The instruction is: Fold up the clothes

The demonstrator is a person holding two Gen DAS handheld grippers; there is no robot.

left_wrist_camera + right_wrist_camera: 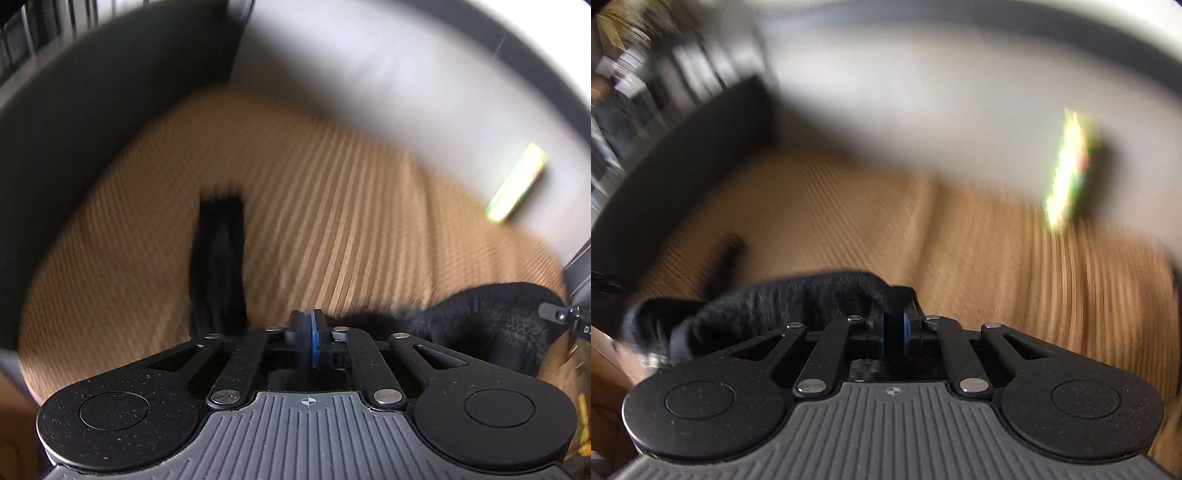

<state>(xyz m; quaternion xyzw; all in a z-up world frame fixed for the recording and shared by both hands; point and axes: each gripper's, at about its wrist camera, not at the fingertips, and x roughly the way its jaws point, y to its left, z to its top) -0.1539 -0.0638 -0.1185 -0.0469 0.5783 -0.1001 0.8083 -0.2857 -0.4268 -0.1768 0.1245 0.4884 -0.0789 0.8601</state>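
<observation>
Both views are motion-blurred. A black fuzzy garment (pixel 491 325) stretches between my two grippers above a tan ribbed sofa seat (pixel 332 206). My left gripper (pixel 311 325) is shut, its blue pads pressed together, and the garment runs off to its right. My right gripper (pixel 894 314) is shut on the garment (pixel 768 306), which bunches over the pads and trails left. A second black piece (pixel 219 266) lies flat on the seat ahead of my left gripper; it also shows in the right wrist view (pixel 729 254).
A dark sofa armrest (pixel 92 122) rises on the left and a grey backrest (pixel 388 74) behind. A green-yellow object (pixel 517 184) lies by the backrest at the right; it also shows in the right wrist view (pixel 1067 170).
</observation>
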